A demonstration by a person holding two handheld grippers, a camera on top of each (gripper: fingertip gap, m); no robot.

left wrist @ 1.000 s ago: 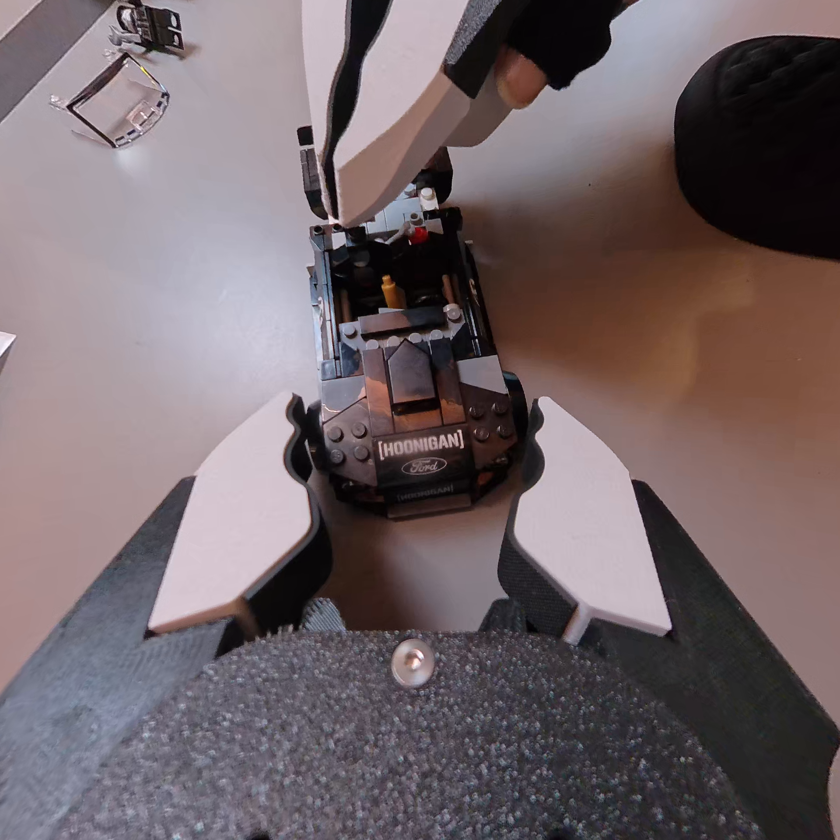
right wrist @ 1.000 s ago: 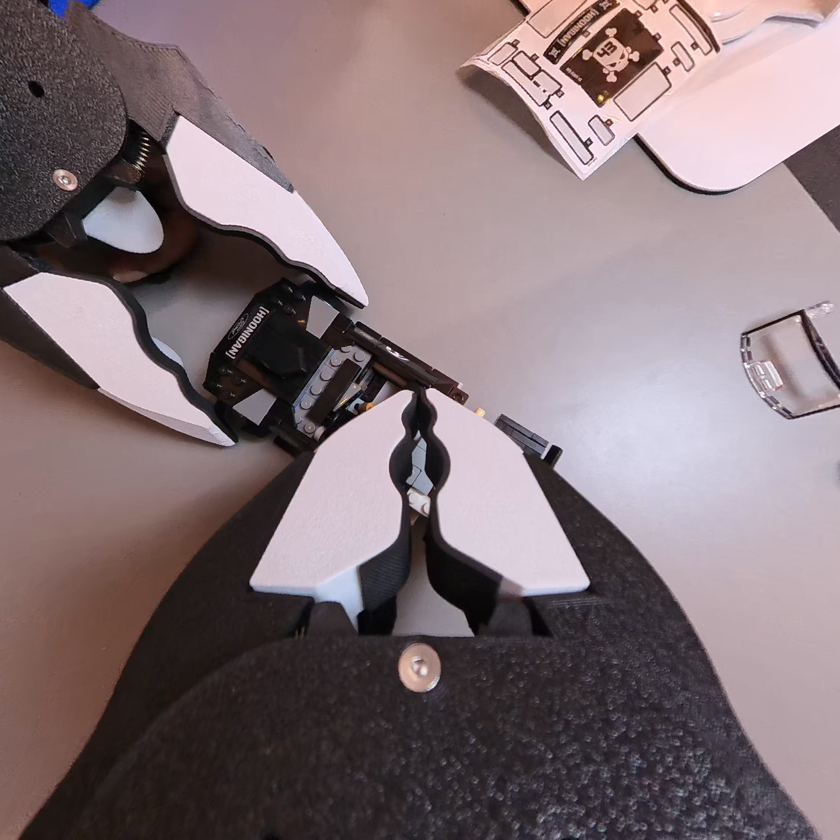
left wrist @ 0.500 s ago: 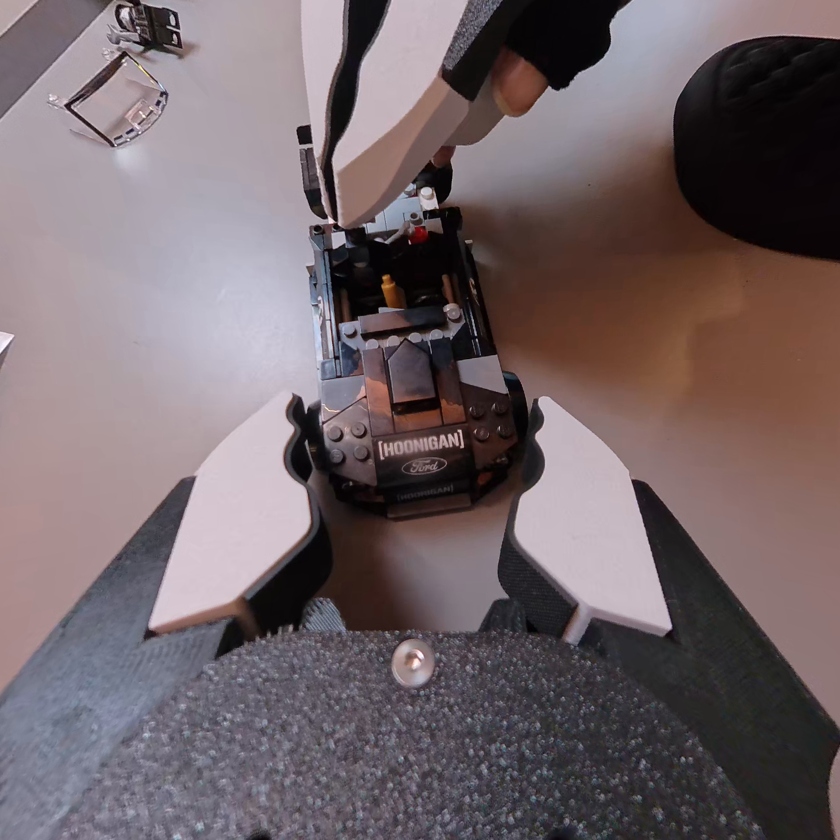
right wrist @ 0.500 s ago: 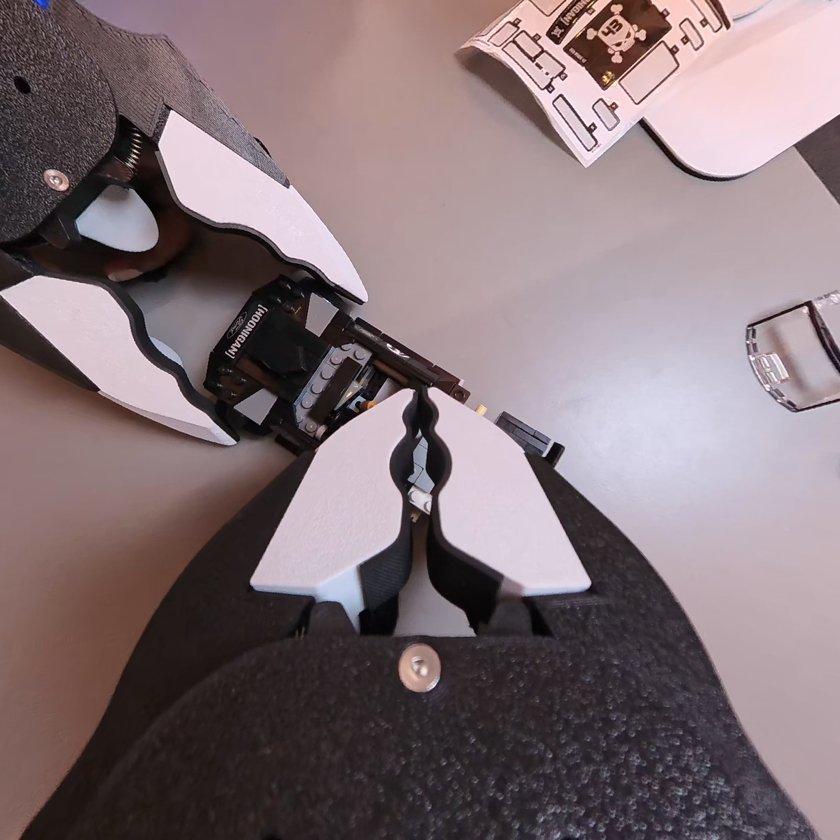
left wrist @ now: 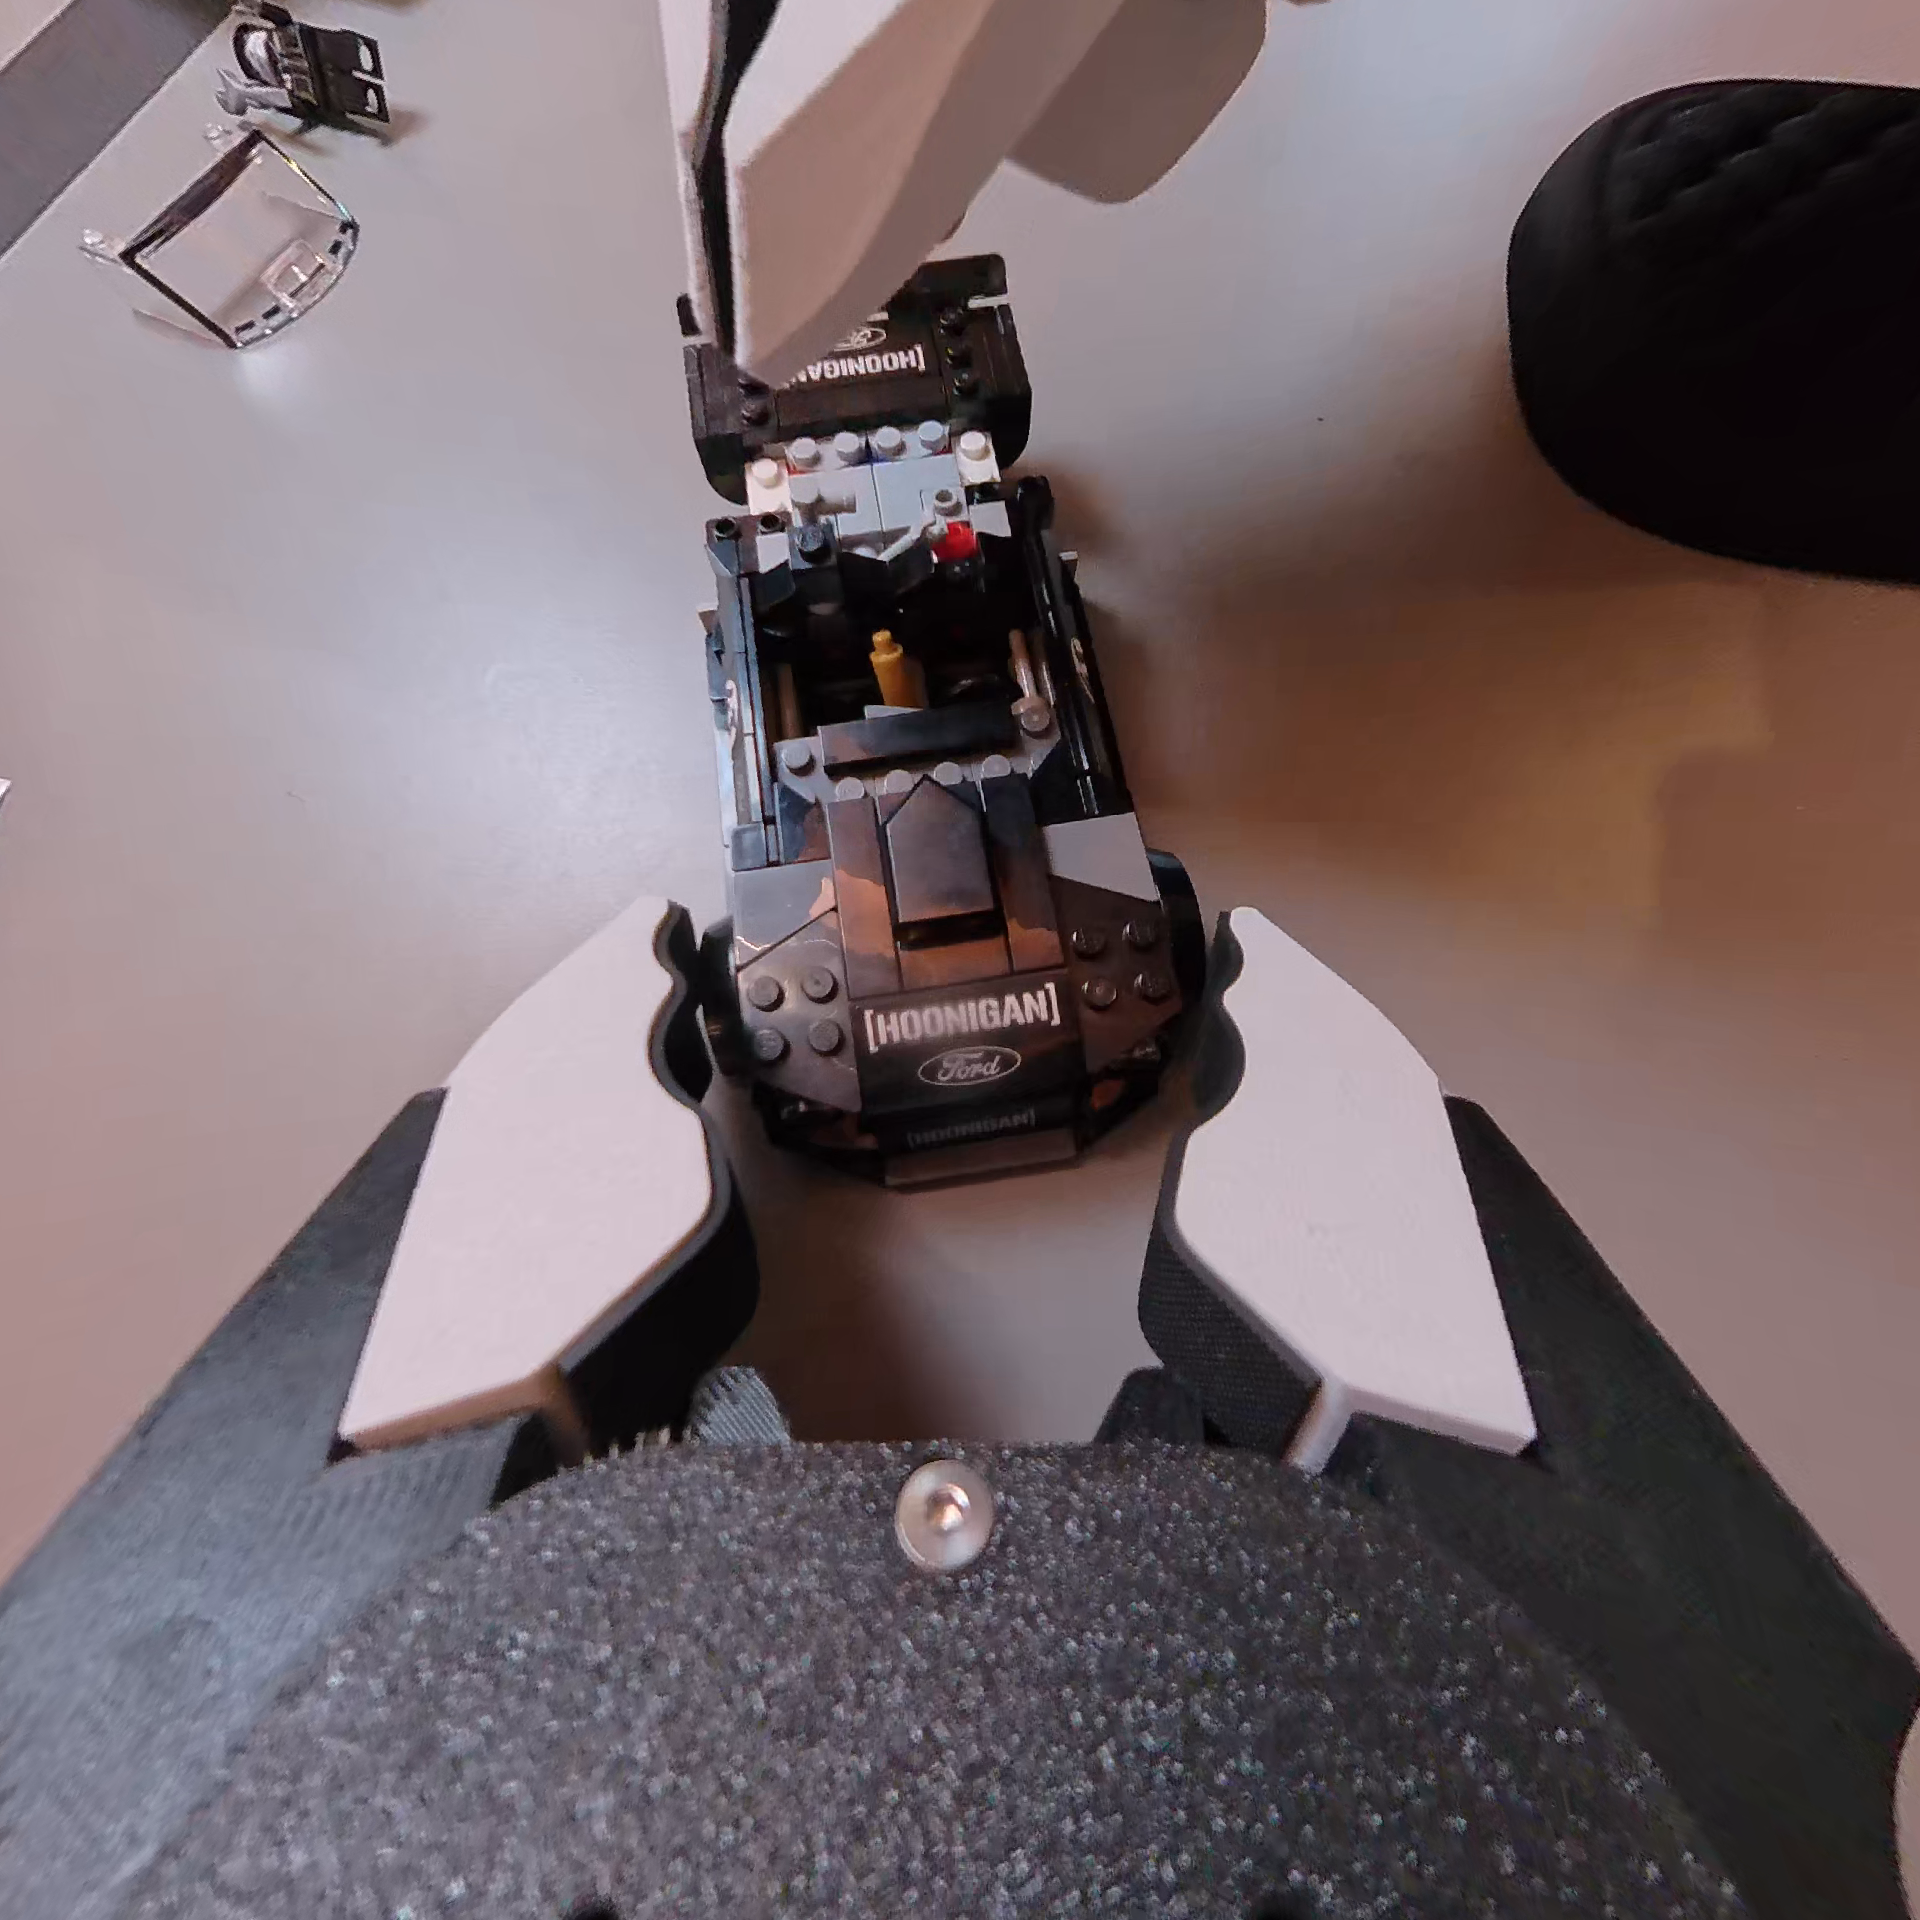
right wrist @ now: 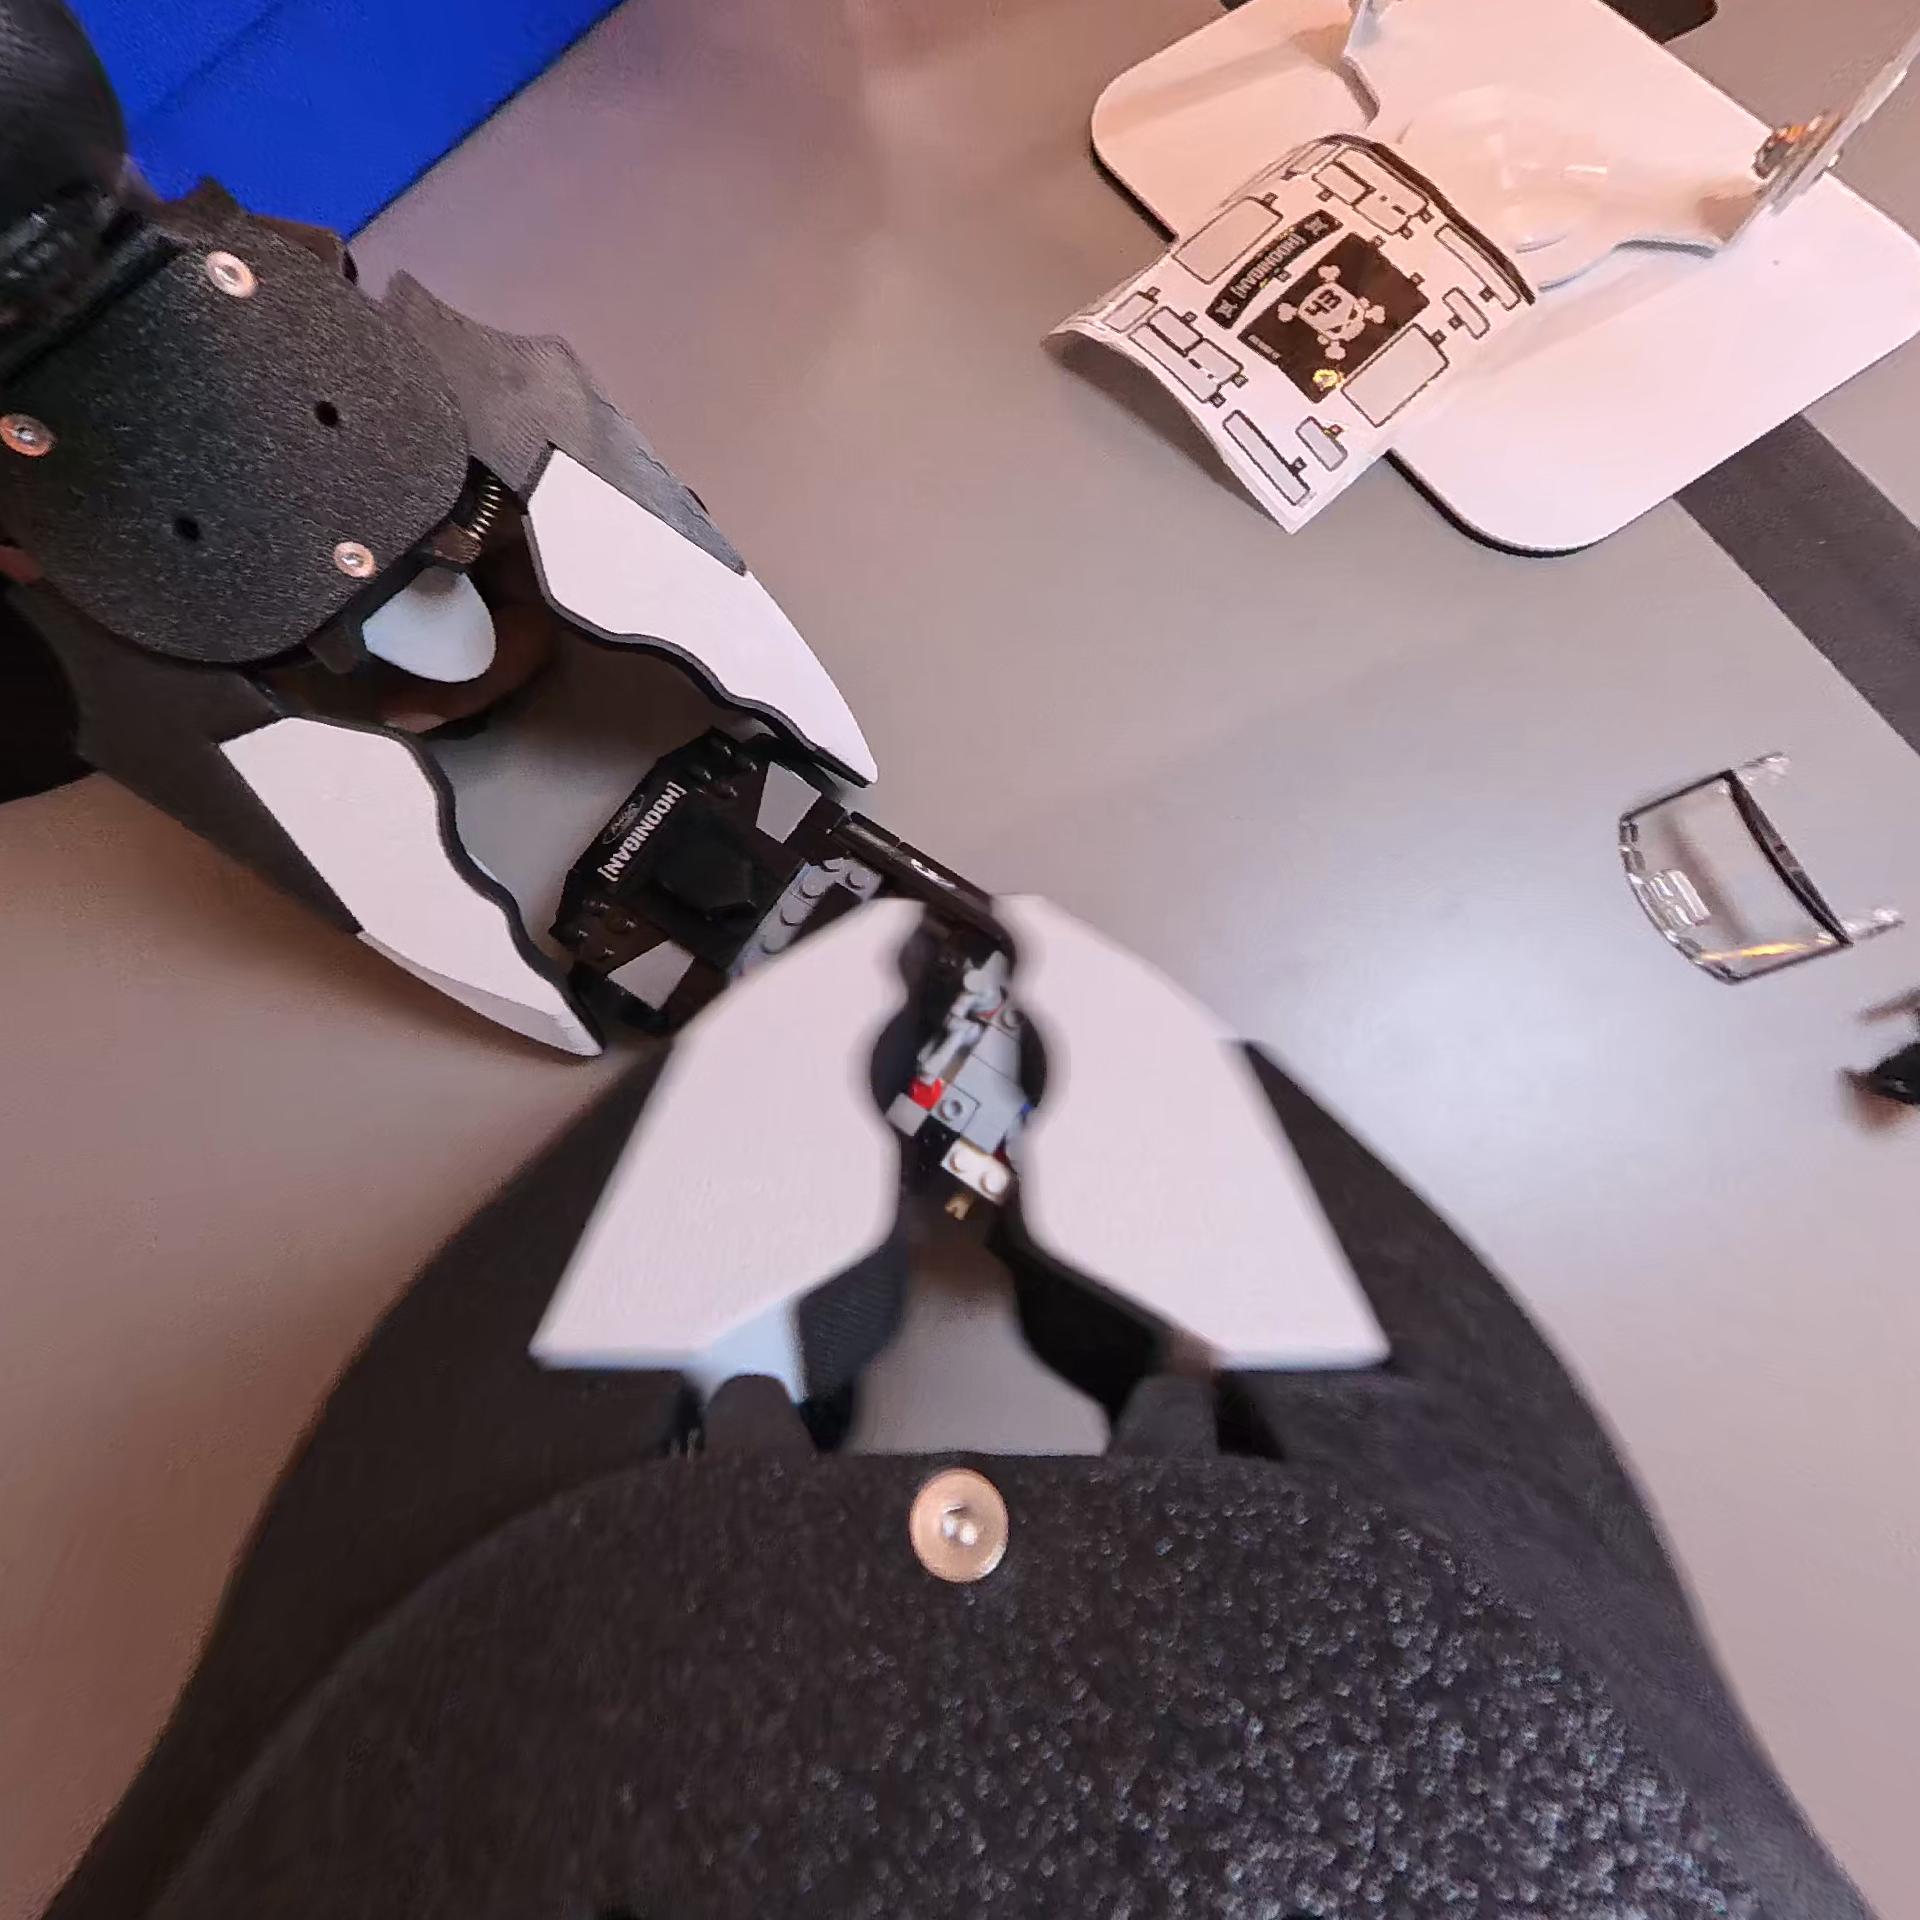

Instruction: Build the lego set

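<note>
My right tongs (right wrist: 951,914) have lifted off the car's (left wrist: 935,831) rear, slightly parted (empty); left tongs (left wrist: 940,935) spread around its nose. Next: fetch the windscreen (right wrist: 1725,883).

Black brick car (left wrist: 925,821), roofless, cockpit open, upright on grey table, printed nose plates.

White-faced jaws, speckled black housings
</note>
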